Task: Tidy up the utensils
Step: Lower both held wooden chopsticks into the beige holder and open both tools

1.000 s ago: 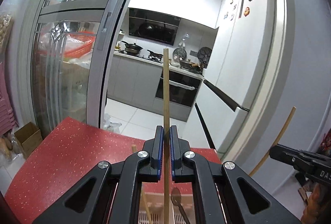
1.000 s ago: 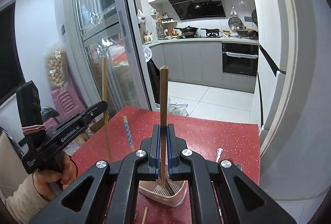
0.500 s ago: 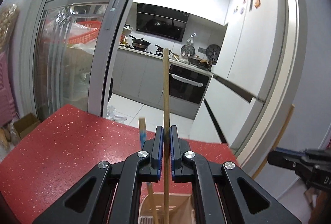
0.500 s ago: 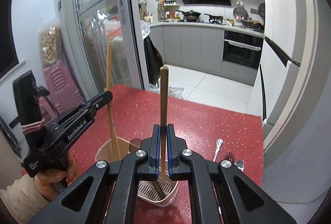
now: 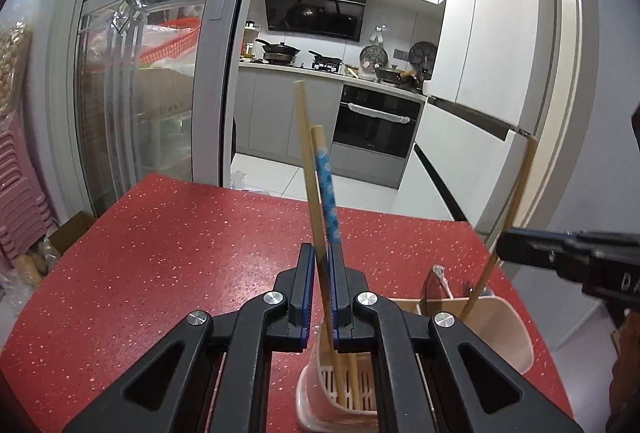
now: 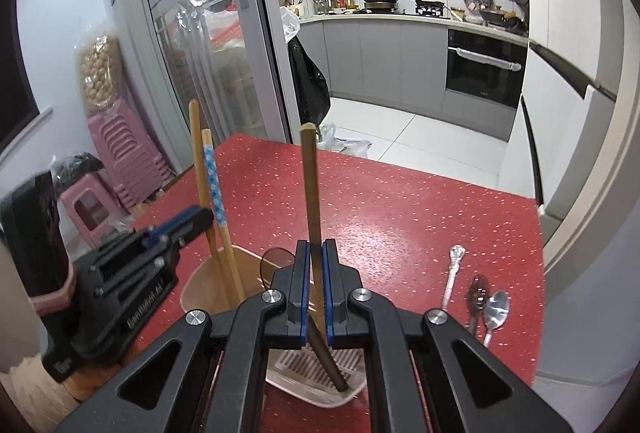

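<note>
Over the holder [image 5: 516, 333]: both fingers pairs tight on upright chopsticks [image 5: 310, 185].

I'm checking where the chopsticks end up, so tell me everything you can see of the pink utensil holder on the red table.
The utensil holder is a pale pink plastic caddy standing upright on the red table, with a divider and a slotted drain floor. A plain and a blue-patterned chopstick stand in one compartment; the dark chopstick in the right gripper reaches the floor of the other.
</note>
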